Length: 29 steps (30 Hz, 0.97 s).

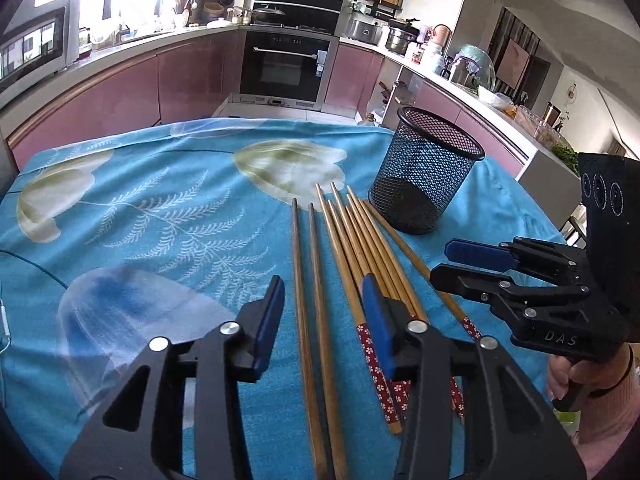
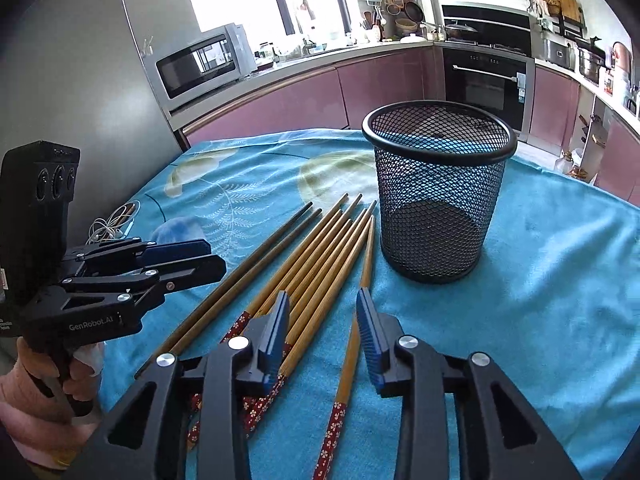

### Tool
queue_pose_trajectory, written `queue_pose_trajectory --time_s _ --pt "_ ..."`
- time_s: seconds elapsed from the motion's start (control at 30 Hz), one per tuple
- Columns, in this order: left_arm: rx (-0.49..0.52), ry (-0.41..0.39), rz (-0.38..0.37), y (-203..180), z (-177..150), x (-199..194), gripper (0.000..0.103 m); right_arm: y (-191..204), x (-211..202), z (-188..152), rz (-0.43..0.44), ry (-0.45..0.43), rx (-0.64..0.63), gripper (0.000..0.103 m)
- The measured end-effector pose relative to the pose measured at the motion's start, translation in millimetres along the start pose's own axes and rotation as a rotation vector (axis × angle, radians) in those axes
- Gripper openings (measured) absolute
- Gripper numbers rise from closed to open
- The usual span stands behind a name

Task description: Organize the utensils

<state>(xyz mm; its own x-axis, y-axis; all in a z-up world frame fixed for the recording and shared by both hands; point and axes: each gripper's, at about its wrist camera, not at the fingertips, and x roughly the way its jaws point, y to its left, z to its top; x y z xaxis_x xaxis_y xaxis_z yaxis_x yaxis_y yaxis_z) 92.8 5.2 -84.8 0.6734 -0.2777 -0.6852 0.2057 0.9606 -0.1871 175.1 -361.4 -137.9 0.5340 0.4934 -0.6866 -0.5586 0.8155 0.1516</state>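
Note:
Several wooden chopsticks (image 1: pixel 352 248) lie side by side on the blue flowered tablecloth (image 1: pixel 160 208); two are plain dark ones (image 1: pixel 308 280), the others have red flowered handles (image 1: pixel 374 368). An empty black mesh cup (image 1: pixel 426 170) stands upright just beyond their tips. My left gripper (image 1: pixel 322 296) is open and empty above the two dark chopsticks. My right gripper (image 2: pixel 324 308) is open and empty above the chopsticks (image 2: pixel 320 248), its jaws either side of the rightmost chopstick (image 2: pixel 352 340). The cup (image 2: pixel 438 192) stands ahead of it. Each gripper shows in the other's view: the right (image 1: pixel 452 264), the left (image 2: pixel 208 258).
The table stands in a kitchen with pink cabinets, an oven (image 1: pixel 286 66) and a microwave (image 2: pixel 200 64) behind it. A white cable (image 2: pixel 114 226) lies at the cloth's left edge. The table's far edge drops off behind the cup.

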Motion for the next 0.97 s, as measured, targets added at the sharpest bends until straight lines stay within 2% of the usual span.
queue_pose_trajectory --time_s 0.03,0.07,0.1,0.13,0.2,0.47,0.63,0.8,0.97 --pt "0.003 -0.017 0.016 0 -1 -3 0.059 1 -2 -1 0.001 -0.013 -0.005 0.055" --pt "0.004 -0.035 0.032 -1 -1 -7 0.077 3 -5 -2 0.000 -0.027 -0.013 0.059" --pt "0.004 -0.055 0.045 -1 -2 -11 0.087 4 -7 -2 -0.006 -0.039 -0.019 0.066" --pt "0.006 -0.076 0.056 -1 -2 -14 0.088 5 -10 -2 -0.010 -0.050 -0.024 0.073" --pt "0.007 -0.097 0.069 -1 -3 -20 0.098 5 -14 -3 -0.010 -0.072 -0.019 0.082" --pt "-0.027 -0.140 0.102 5 -8 -32 0.098 1 -20 -7 -0.008 -0.091 0.015 0.086" --pt "0.000 -0.193 0.135 0 -12 -42 0.098 0 -24 -10 -0.017 -0.107 0.019 0.090" --pt "-0.025 -0.175 0.148 1 -11 -43 0.098 -1 -25 -12 -0.028 -0.106 0.024 0.096" --pt "-0.066 -0.140 0.168 13 -11 -38 0.098 -10 -23 -15 -0.076 -0.078 0.050 0.096"
